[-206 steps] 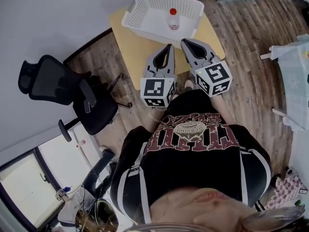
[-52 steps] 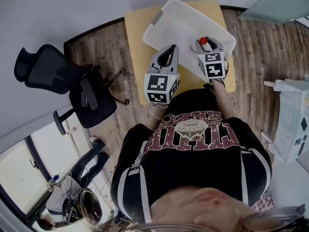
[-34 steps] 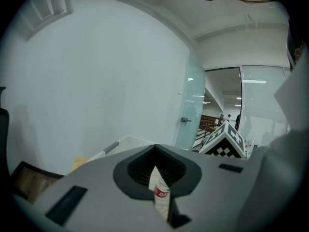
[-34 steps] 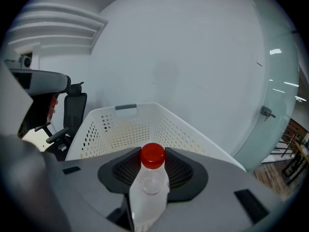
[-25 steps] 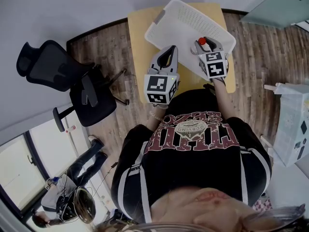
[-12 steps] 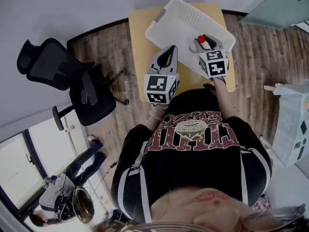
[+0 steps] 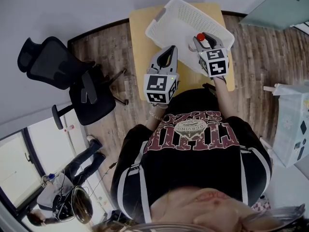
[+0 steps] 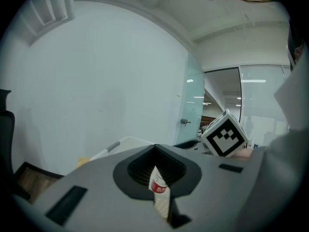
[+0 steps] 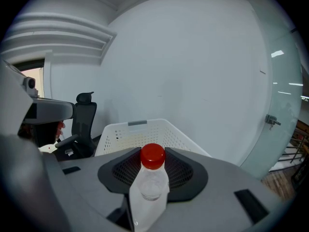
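A clear plastic bottle (image 9: 150, 190) with a red cap is clamped in the jaws of the right gripper (image 7: 206, 45). In the right gripper view it stands upright, its long axis running from 6 to 12 o'clock with the cap at 12. It hangs over the near right part of a white perforated basket (image 7: 179, 18), which sits on a yellow table (image 7: 140, 37).

At 9 o'clock from it, over the table just beside the basket, the left gripper (image 7: 169, 51) has its jaws pressed together on a small white item with a red band (image 8: 158, 197). A black office chair (image 7: 63, 76) stands farther out at 9 o'clock.

About eight seconds back the bottle stood in the basket with neither gripper on it. Since 1.4 seconds ago the basket looks smaller and lower in the right gripper view, so the bottle has risen.
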The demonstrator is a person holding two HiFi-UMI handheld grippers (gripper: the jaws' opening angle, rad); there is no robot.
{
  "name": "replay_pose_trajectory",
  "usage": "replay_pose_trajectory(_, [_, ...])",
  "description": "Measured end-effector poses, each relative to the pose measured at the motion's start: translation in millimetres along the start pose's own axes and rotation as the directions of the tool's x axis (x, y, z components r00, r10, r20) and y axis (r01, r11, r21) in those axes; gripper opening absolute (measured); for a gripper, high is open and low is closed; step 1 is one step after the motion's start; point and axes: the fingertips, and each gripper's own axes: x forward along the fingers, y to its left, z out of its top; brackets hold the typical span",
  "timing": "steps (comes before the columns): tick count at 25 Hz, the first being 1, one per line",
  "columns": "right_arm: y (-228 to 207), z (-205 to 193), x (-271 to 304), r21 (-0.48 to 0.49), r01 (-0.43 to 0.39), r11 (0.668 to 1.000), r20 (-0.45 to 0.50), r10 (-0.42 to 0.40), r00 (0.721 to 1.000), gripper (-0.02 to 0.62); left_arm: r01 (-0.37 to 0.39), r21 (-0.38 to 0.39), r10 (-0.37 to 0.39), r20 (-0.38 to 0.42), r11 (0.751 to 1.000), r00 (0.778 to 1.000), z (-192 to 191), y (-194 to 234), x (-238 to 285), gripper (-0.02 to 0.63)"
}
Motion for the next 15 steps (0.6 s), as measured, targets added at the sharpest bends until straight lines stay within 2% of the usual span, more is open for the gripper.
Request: replay_pose_trajectory(15, [7, 26, -22, -0.025, -0.017, 1.0, 0.067, 0.018, 0.998, 0.153, -0.013, 0.005, 0.012, 0.016, 1.0, 1.0, 2, -8, -12, 0.041])
